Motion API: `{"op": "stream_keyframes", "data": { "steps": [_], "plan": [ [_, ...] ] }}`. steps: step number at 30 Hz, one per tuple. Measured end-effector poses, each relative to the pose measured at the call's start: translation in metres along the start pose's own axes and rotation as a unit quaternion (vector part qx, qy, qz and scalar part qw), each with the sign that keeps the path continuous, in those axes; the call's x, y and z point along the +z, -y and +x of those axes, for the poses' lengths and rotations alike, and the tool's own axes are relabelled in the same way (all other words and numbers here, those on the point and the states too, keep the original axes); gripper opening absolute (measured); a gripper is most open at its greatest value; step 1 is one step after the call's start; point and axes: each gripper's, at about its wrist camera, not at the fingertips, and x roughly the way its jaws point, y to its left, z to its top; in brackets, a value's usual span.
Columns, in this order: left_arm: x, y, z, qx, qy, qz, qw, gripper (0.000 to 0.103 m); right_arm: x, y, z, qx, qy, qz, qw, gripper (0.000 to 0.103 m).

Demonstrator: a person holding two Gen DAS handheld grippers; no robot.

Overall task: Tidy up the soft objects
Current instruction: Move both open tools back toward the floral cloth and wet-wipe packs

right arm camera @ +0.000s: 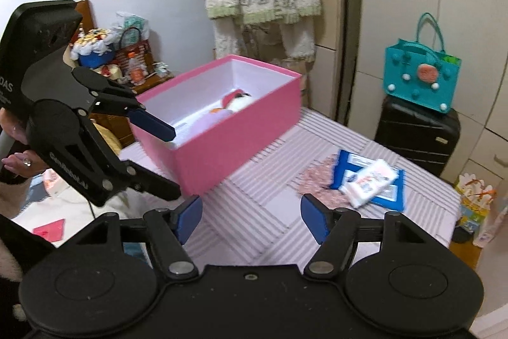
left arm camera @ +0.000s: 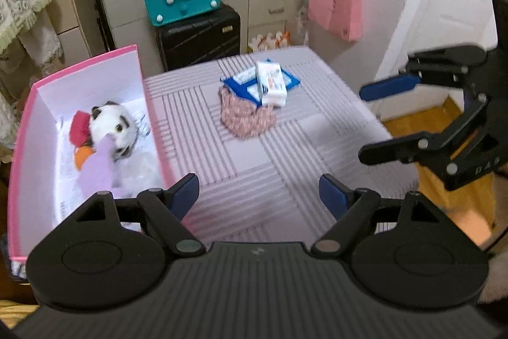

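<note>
At twelve o'clock ahead of the left gripper point(left arm camera: 258, 196), whose jaws stand wide apart and empty, a pink patterned cloth point(left arm camera: 246, 118) lies on the striped table point(left arm camera: 285, 180), touching a blue packet point(left arm camera: 250, 84) and a white tissue pack point(left arm camera: 270, 82) stacked just beyond. At ten o'clock sits the pink box point(left arm camera: 149, 104) holding a plush toy point(left arm camera: 117, 126). Toward two o'clock hovers the right gripper point(left arm camera: 360, 121), jaws also parted, holding nothing.
</note>
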Motion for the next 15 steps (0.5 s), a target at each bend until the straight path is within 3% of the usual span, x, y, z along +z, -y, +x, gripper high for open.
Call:
{"op": "stream_keyframes", "data": {
  "steps": [9,15],
  "plan": [
    [0.017,0.005,0.047,0.008,0.043,-0.025,0.9988,0.081,-0.013,0.059,0.023,-0.020,0.015,0.026,0.999,0.074],
    [0.027,0.007,0.079,0.043,0.063,-0.014,0.9970,0.082,-0.018,0.097,0.047,-0.026,0.031,0.053,0.998,0.074]
  ]
}}
